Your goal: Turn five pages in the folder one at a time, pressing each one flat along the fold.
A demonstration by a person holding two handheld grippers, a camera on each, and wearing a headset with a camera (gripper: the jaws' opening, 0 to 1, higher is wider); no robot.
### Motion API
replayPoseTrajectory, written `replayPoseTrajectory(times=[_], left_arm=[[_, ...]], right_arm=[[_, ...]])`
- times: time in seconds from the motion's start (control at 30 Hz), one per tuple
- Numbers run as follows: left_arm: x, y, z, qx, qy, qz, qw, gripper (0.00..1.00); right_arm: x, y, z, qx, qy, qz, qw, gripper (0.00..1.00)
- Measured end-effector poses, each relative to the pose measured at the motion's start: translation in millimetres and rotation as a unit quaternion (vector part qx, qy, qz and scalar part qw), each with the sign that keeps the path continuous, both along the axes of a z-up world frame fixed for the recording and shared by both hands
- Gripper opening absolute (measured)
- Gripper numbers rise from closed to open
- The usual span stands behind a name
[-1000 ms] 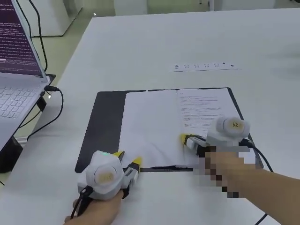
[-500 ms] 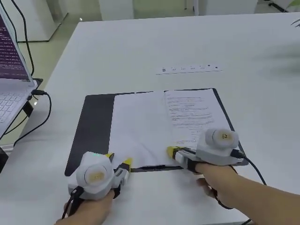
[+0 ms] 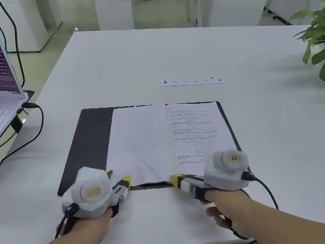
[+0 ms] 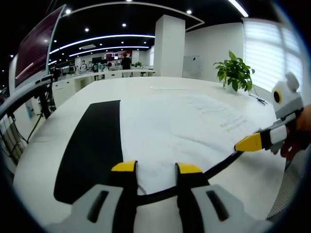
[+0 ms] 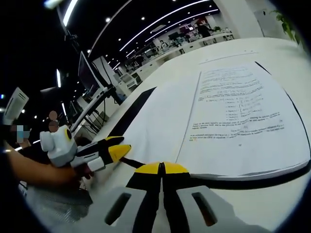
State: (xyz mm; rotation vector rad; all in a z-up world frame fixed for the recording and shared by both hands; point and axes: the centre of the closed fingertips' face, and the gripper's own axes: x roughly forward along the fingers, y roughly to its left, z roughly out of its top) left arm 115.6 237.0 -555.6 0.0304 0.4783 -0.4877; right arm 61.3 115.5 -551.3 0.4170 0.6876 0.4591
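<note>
Overhead, the head view looks down on a white table (image 3: pixel 152 51) with an open folder (image 3: pixel 89 137) lying flat at its centre. The folder's black cover shows at 9 o'clock, a blank white page (image 3: pixel 137 140) sits in the middle, and a printed page (image 3: pixel 195 129) lies at 3 o'clock. The fold runs between the two pages from 12 to 6 o'clock.

The left gripper (image 3: pixel 118 178) rests at 7 o'clock of the folder, just at its near edge. In the left gripper view its yellow-tipped jaws are spread apart with nothing between them, and they point over the blank page.

The right gripper (image 3: pixel 175 179) sits at 6 o'clock, with its tips at the near end of the fold. In the right gripper view its jaws are pressed together, and nothing can be seen pinched between them. The printed page's near edge lies just beyond them, towards 2 o'clock.

The step in hand looks like pressing along the fold. To do it well, the closed right tips should bear down lightly and slide from 6 towards 12 o'clock, staying on the crease. The left gripper could steady the blank page at 7 o'clock so it does not creep. For the next turn, only one sheet should be lifted, at the printed page's near corner.
</note>
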Motion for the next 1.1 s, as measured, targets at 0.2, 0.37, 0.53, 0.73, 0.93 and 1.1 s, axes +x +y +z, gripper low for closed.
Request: replayPoseTrajectory(times=[0.2,0.37,0.53,0.73,0.93,1.1], left_arm=[[-0.3,0.2,0.0,0.002,0.001,0.000,1.0000,0.30],[-0.4,0.3,0.4,0.004,0.003,-0.001,1.0000,0.30],[0.1,-0.5,0.7,0.011,0.009,-0.003,0.9999,0.30],[1.6,-1.1,1.0,0.024,0.026,-0.005,0.9994,0.30],[4.6,1.0,2.5,0.010,0.060,0.013,0.9981,0.29],[7.0,-1.8,5.2,-0.033,0.121,0.030,0.9917,0.30]], right_arm=[[-18.5,2.2,0.9,0.007,0.016,0.011,0.9998,0.00],[-26.6,1.3,11.6,0.016,0.012,0.009,0.9998,0.00],[-32.2,0.2,24.2,0.028,0.004,0.007,0.9996,0.00],[-36.0,-3.9,35.1,0.032,-0.002,0.001,0.9995,0.00],[-32.6,-7.7,53.8,0.043,-0.019,-0.021,0.9987,0.00],[-29.7,-10.5,67.4,0.052,-0.028,-0.038,0.9975,0.00]])
